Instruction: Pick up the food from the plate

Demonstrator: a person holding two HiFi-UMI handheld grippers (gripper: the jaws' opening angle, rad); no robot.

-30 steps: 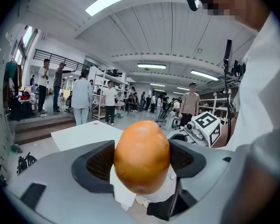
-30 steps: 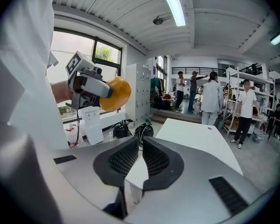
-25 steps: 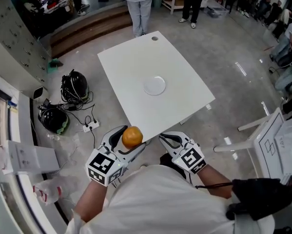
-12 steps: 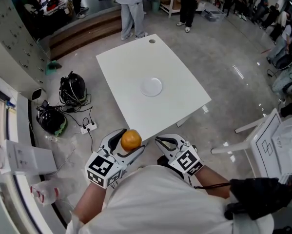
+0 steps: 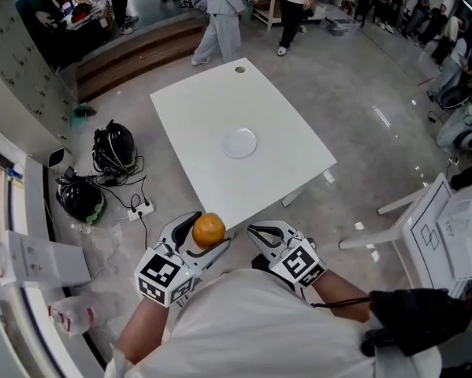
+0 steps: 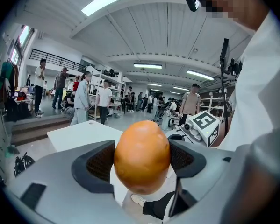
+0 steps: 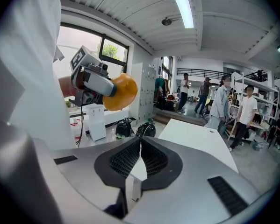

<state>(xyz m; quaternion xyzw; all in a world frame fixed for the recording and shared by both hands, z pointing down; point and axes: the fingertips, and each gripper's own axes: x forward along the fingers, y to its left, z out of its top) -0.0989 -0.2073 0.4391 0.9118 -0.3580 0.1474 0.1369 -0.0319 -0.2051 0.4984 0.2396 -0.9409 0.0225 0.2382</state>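
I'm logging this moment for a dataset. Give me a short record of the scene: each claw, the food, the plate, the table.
left claw: shut on the orange, held near the person's body, off the table's near edge
right claw: shut, nothing between its pads, beside the left one
orange: clamped between the left claw's pads, in the air
plate: white, empty, near the middle of the table
table: white, with only the plate on it
task stage: food is off the plate

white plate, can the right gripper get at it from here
Probably not yet: the right gripper hangs shut near the person's body, short of the table, and the plate sits mid-table. Nothing stands between them.
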